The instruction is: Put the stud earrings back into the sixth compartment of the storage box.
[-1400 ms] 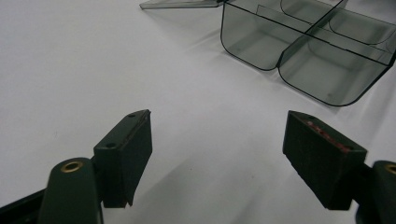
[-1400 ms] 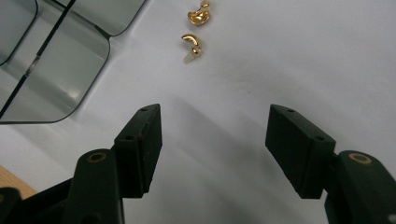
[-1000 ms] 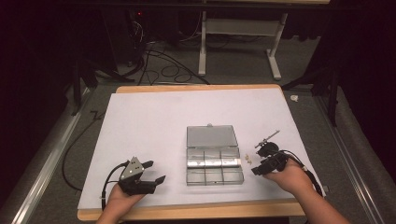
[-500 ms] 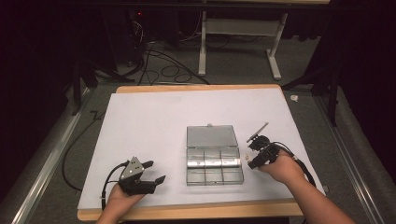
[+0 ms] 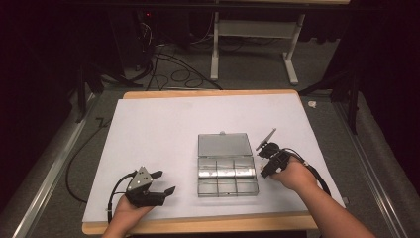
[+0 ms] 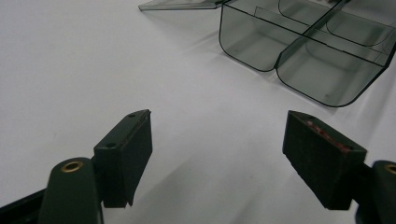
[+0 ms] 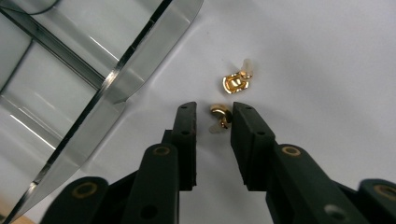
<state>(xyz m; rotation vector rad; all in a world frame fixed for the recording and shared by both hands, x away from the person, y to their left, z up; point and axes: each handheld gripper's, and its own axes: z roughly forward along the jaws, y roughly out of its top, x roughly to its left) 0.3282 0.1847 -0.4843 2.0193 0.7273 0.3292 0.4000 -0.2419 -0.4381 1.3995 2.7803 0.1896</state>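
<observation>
my right gripper had just been closing around one small gold earring on the white table, not yet clamped; the clear compartment box sat empty, my left gripper spread wide.

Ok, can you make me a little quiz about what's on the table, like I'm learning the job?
1. True or false: the lid of the clear box lies open.
2. How many small gold pieces lie near the right tool?
3. What is between the jaws of the left tool? A) a gold piece B) nothing C) the box lid

Key:
1. True.
2. Two. One sits between the right tool's jaws, which have just been closing but do not pinch it yet.
3. B.
</observation>
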